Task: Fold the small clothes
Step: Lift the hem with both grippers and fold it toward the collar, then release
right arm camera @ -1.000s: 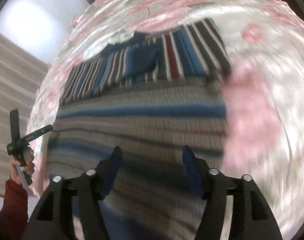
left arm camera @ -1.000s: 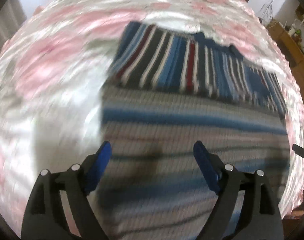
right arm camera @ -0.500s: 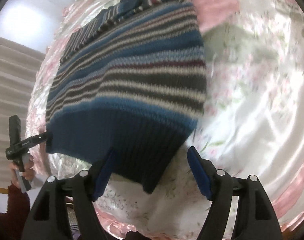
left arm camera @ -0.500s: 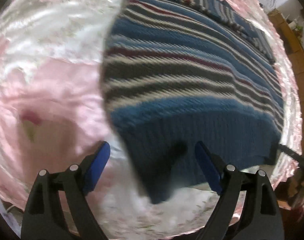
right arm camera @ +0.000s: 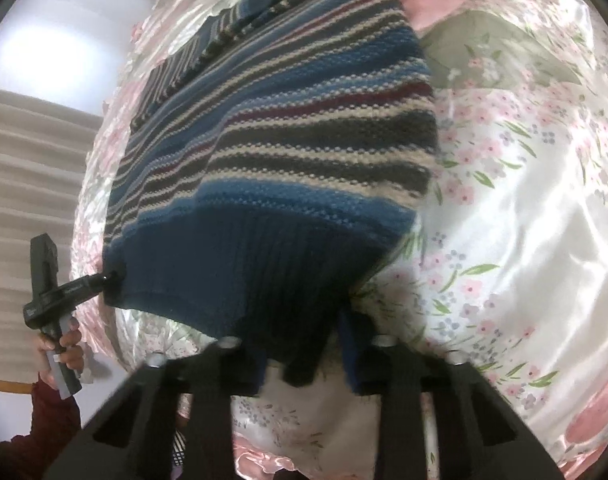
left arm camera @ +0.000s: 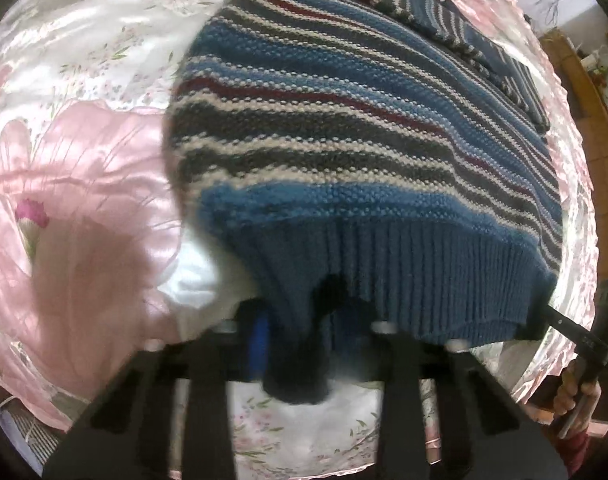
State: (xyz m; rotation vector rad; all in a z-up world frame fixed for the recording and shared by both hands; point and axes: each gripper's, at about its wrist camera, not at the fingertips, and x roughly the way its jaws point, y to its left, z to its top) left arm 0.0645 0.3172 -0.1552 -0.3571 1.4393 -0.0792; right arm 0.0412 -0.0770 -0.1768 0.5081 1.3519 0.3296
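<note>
knit sweater (left arm camera: 343, 128) hem in both tools

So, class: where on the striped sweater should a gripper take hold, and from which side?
Grip the striped sweater at a corner of the ribbed hem, coming from the near bed edge. That band is thick and hangs free; the left gripper and right gripper each pinch a corner.

A bed (right arm camera: 523, 160) wore glossy pink floral satin; beige curtains (right arm camera: 24, 160) hung beside a white wall (right arm camera: 56, 52); wooden furniture (left arm camera: 583, 80) stood beyond.
</note>
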